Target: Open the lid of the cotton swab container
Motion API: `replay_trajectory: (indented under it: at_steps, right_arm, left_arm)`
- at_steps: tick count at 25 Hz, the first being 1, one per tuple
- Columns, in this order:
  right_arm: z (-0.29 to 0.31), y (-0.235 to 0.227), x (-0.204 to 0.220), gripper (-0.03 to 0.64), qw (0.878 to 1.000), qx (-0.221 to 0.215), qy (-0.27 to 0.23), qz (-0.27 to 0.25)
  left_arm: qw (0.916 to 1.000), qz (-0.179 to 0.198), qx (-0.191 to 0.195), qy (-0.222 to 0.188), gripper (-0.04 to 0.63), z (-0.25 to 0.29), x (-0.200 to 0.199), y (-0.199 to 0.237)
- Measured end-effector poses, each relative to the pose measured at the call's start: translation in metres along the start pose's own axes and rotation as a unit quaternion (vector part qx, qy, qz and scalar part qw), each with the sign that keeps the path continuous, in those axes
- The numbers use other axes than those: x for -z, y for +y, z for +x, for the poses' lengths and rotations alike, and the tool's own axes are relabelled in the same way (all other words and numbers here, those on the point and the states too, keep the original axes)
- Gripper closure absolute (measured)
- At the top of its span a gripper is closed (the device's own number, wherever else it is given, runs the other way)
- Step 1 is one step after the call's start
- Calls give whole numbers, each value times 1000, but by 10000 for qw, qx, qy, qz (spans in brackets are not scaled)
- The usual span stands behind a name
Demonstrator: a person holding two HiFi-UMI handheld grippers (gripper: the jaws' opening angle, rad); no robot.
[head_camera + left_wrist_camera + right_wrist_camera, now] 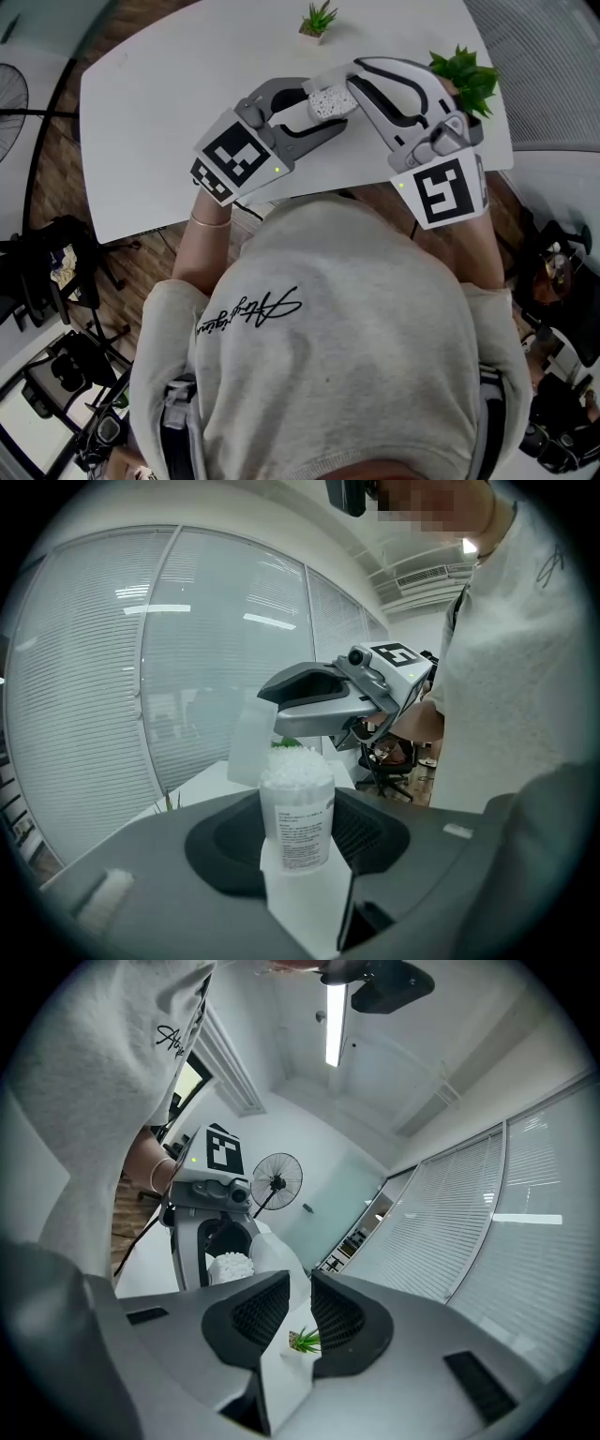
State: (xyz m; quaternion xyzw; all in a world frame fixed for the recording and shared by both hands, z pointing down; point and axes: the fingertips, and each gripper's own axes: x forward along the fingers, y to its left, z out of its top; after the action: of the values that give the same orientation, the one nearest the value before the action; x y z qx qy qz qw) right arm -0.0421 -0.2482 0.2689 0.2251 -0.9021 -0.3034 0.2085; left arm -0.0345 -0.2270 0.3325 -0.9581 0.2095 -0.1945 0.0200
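Over the counter (159, 112), the left gripper (323, 106) jaws clamp the cotton swab container (297, 813), its lid (246, 747) flipped open, while the right gripper (289, 1303) jaws stand slightly apart, empty

Cotton swab container (298, 817) of clear glossy plastic, paper label; table (169, 122) smooth, matt white; sweatshirt (347, 319) soft grey cloth; floor (56, 178) brown wood planks.

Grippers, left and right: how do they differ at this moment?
The left gripper is clamped on the swab container; the right gripper holds nothing. The left gripper's jaws stand wide around the container's body; the right gripper's jaws leave only a narrow, empty gap. Both are grey, hand-held, carry a marker cube, and meet above the white table.
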Motion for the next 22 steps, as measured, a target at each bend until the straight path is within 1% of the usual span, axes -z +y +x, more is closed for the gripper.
replay_trajectory:
  at_steps: [6, 10, 16, 19, 22]
  right_arm:
    - [0, 0, 3, 535, 10000, -17, 5, 28]
    - [0, 0, 3, 532, 10000, 23, -46, 71]
    - [4, -9, 3, 546, 10000, 82, -41, 19]
    - [6, -14, 3, 567, 9999, 98, -5, -42]
    - [8, -17, 7, 578, 9999, 131, 106, -38]
  left_arm:
    - [9998, -81, -190, -78, 410, -2, -1, 10]
    - [9998, -78, -185, -82, 410, -3, -2, 10]
    - [9998, 181, -78, 17, 410, 4, -2, 3]
    - [9991, 431, 25, -3, 410, 7, -6, -3]
    - [9983, 571, 127, -64, 410, 10, -12, -9]
